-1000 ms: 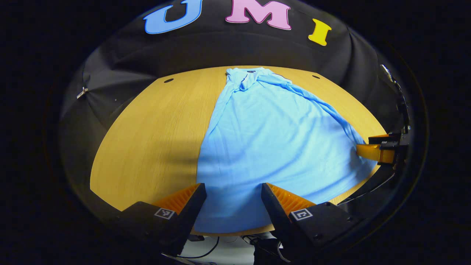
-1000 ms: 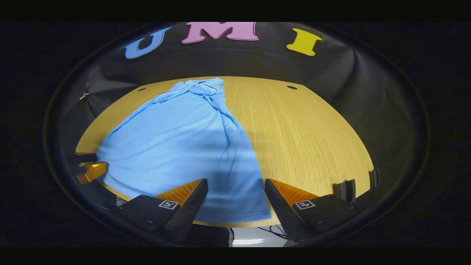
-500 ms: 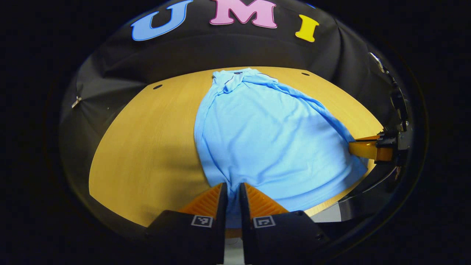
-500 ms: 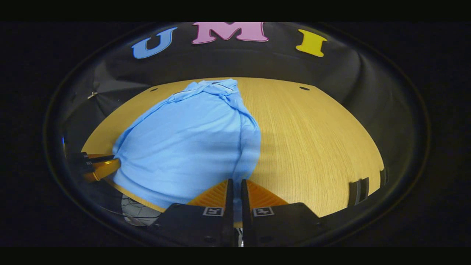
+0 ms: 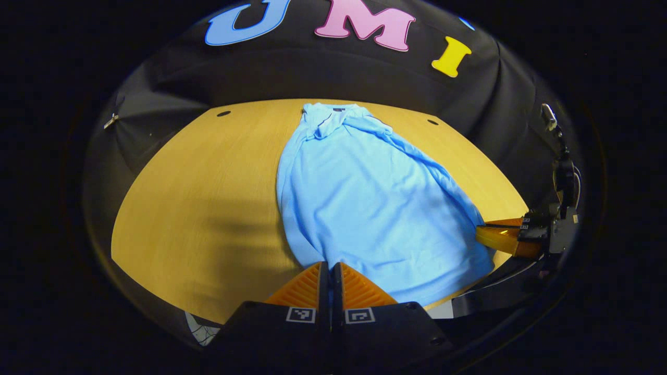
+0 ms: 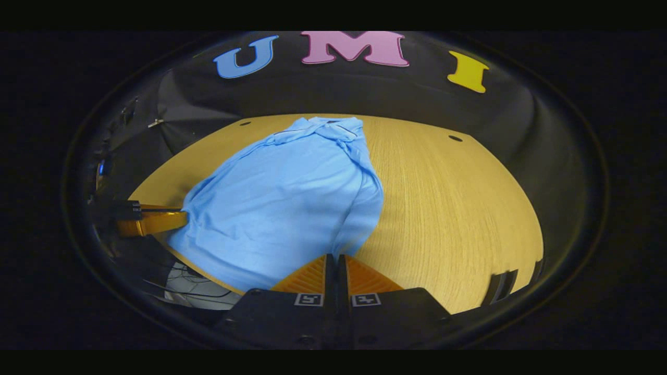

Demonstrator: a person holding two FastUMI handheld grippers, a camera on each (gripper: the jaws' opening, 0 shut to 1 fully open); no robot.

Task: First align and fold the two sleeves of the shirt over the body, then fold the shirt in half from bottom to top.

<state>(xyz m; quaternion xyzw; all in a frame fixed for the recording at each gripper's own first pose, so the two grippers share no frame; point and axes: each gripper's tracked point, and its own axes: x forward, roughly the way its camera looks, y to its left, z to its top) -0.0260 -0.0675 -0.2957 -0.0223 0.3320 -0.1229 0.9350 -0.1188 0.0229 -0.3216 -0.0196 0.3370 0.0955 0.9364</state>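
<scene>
A light blue shirt [image 5: 365, 198] lies on the wooden table [image 5: 198, 198], collar at the far end, both sleeves folded in over the body. My left gripper [image 5: 330, 266] is shut on the shirt's near left hem corner. In the right gripper view the same shirt [image 6: 281, 198] spreads to the left, and my right gripper [image 6: 336, 259] is shut on its near right hem corner. The right gripper [image 5: 495, 235] also appears at the far right of the left gripper view, and the left gripper [image 6: 172, 219] at the left edge of the right gripper view. The hem edge is drawn up between them.
The table's near edge [image 6: 208, 271] runs just below the hem, with cables under it. Bare wood [image 6: 458, 208] lies to the right of the shirt and more to its left [image 5: 172, 208]. Two small dark holes [image 5: 223, 113] mark the far corners.
Both grippers went from open over the hem to shut on its two corners. The hem corners have since been drawn inward and lifted a little off the table.
</scene>
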